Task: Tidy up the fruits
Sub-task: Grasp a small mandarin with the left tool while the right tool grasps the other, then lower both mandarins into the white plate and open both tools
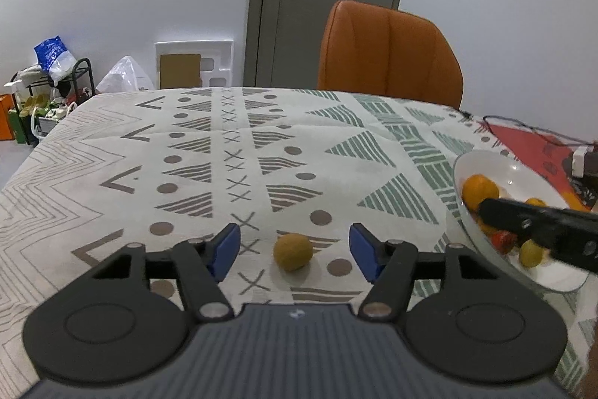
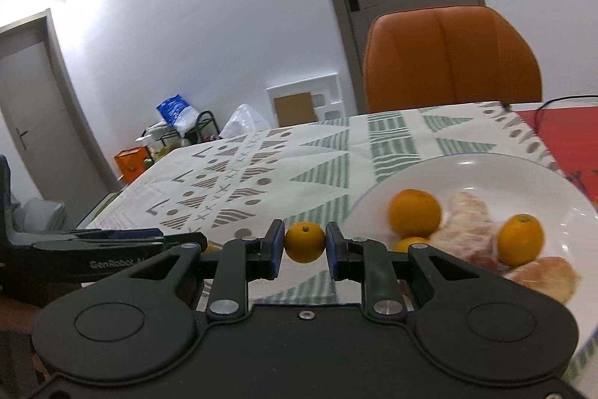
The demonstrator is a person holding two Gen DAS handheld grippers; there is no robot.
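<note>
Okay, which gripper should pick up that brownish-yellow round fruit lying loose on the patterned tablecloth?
Left. The left gripper is open with the brownish-yellow round fruit between its blue pads, untouched. The right gripper already clamps a small orange citrus fruit beside the white plate.

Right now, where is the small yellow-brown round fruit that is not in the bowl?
In the left wrist view, the yellow-brown fruit lies on the patterned tablecloth, between the open jaws of the left gripper without touching them, left of the white bowl.
</note>
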